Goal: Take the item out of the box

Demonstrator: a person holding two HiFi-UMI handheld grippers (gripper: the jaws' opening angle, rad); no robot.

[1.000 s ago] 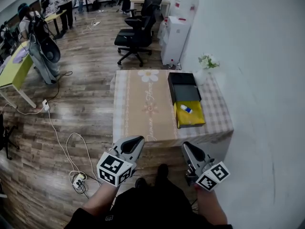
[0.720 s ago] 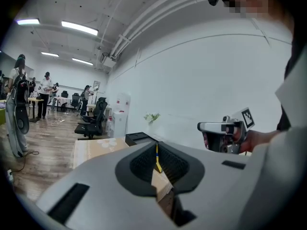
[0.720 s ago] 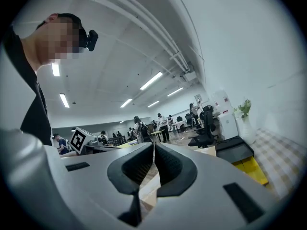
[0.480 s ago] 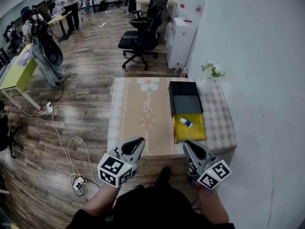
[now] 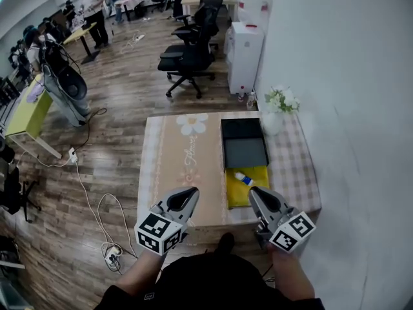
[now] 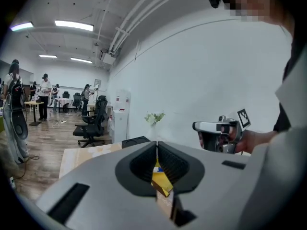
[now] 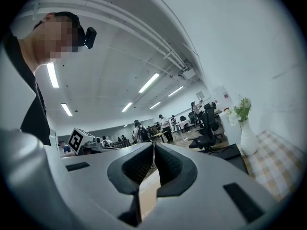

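Item: small white-and-blue tube [image 5: 244, 178], lying at the far end of the yellow box [image 5: 240, 197].
Box: at the table [image 5: 184, 166] near edge, right of centre; black tray [image 5: 244, 152] touching beyond.
Left gripper [image 5: 188, 192]: jaws together, empty.
Right gripper [image 5: 256, 193]: jaws together, empty, just short of the box.
Advice: part the right jaws first, pinch across the tube, lift clear of the walls.

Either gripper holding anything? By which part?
Nothing is held. The left gripper and right gripper both have jaws together, empty; the small white tube lies in the open yellow box.
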